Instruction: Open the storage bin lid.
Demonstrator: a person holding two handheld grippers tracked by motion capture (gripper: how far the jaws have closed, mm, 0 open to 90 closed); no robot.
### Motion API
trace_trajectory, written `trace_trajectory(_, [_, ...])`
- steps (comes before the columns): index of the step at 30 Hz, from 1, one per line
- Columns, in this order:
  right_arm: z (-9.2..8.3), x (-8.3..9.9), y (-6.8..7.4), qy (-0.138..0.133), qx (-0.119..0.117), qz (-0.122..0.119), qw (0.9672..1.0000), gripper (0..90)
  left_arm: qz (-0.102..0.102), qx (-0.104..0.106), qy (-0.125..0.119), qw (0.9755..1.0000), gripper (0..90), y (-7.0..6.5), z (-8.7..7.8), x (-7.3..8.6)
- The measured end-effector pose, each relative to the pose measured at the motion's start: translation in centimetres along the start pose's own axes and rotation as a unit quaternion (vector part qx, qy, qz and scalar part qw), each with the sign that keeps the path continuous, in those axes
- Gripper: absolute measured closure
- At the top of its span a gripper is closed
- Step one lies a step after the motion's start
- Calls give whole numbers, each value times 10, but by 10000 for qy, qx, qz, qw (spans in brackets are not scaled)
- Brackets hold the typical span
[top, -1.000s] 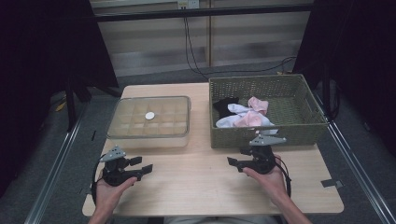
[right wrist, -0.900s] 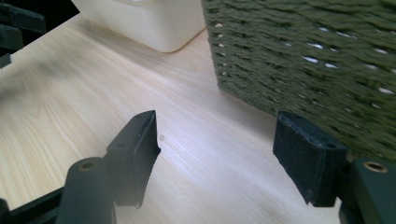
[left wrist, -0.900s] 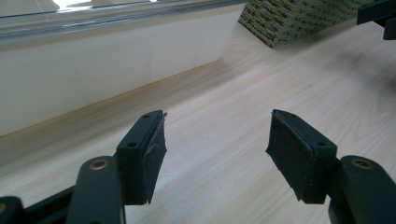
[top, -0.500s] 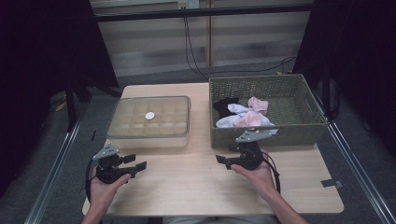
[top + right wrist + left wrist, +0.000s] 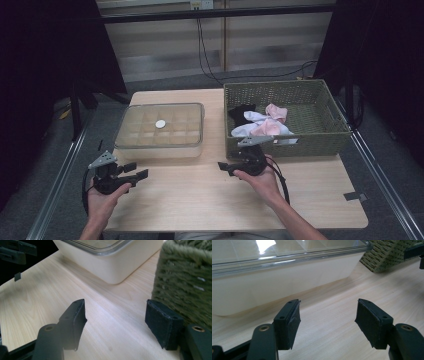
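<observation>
No readable text, labels, brands, numbers or signs on anything here.

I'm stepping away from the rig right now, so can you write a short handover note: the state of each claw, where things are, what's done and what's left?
Left claw: open, holding nothing, over the table's near left corner, in front of the lidded box.
Right claw: open, holding nothing, at mid-table just in front of the wicker basket.
Things: pink, white and black cloth pieces lie in the basket; the box lid is on.
Done: nothing visibly moved out.
Left: probably open the box and move the cloth pieces, though that is a guess.
</observation>
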State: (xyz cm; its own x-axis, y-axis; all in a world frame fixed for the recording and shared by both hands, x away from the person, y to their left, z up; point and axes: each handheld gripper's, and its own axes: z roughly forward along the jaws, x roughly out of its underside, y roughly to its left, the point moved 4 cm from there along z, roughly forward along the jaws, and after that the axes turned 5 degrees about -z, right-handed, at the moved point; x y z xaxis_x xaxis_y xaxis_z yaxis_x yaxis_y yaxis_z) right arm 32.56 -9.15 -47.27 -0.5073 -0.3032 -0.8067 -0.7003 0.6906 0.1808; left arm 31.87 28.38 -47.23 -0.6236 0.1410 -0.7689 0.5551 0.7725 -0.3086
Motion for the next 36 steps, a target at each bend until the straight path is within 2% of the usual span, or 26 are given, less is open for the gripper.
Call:
trace_trajectory(11, [15, -24, 5, -15, -122, -116, 9999, 349, -76, -100, -27, 9999, 354, 13, -3, -6])
trace_trajectory(19, [28, -41, 0, 3, -134, -69, 9999, 355, -201, -190, -32, 9996, 351, 24, -3, -10])
trace_trajectory(20, [30, -43, -1, 26, -130, -75, 9999, 365, -205, -222, 28, 9995, 357, 26, -4, -11])
trace_trajectory(24, [36, -50, -3, 67, -233, -72, 9997, 377, -210, -249, 62, 9994, 371, 30, -3, -17])
trace_trajectory(27, [38, -58, 0, 23, -201, -119, 9997, 346, -192, -208, 43, 9996, 340, 31, -4, -22])
trace_trajectory(28, [39, -61, 0, 18, -184, -110, 9998, 349, -119, -227, 83, 9996, 338, 32, -5, -23])
trace_trajectory(34, [47, -77, -5, 79, -68, -104, 9999, 351, -130, -350, 63, 9993, 354, 40, -6, -31])
trace_trajectory(36, [51, -83, -7, 94, -32, -111, 9999, 351, -167, -382, -17, 9991, 359, 43, -7, -35])
